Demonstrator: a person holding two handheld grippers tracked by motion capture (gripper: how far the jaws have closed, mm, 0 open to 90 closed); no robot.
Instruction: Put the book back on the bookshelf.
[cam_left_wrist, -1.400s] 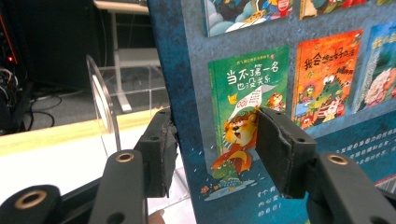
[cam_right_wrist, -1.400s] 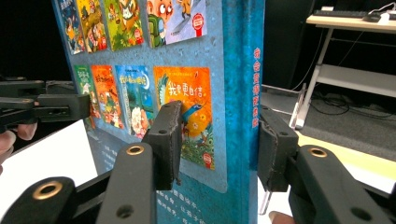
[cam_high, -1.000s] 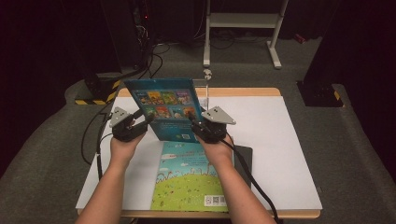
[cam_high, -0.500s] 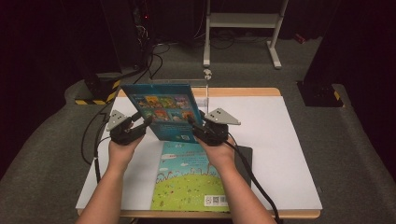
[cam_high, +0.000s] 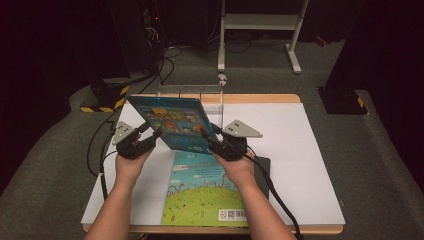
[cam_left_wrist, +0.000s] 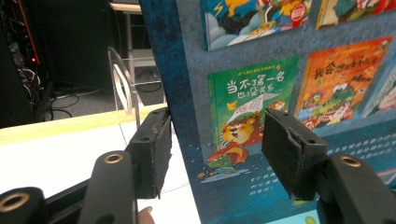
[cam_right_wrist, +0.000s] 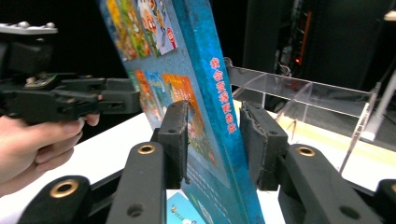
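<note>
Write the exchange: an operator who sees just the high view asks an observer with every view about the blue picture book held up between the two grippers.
Operator: Is the left gripper clamping the picture book?
Observer: No. In the left gripper view its jaws, which have just been opening, straddle the book's edge with a gap at the cover-side pad.
Operator: And the right gripper?
Observer: Its jaws have just been closing; the right gripper view shows both pads against the book near its spine.

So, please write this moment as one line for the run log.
left gripper: opening, astride blue book | right gripper: closing on book spine | second book: flat on table
</note>
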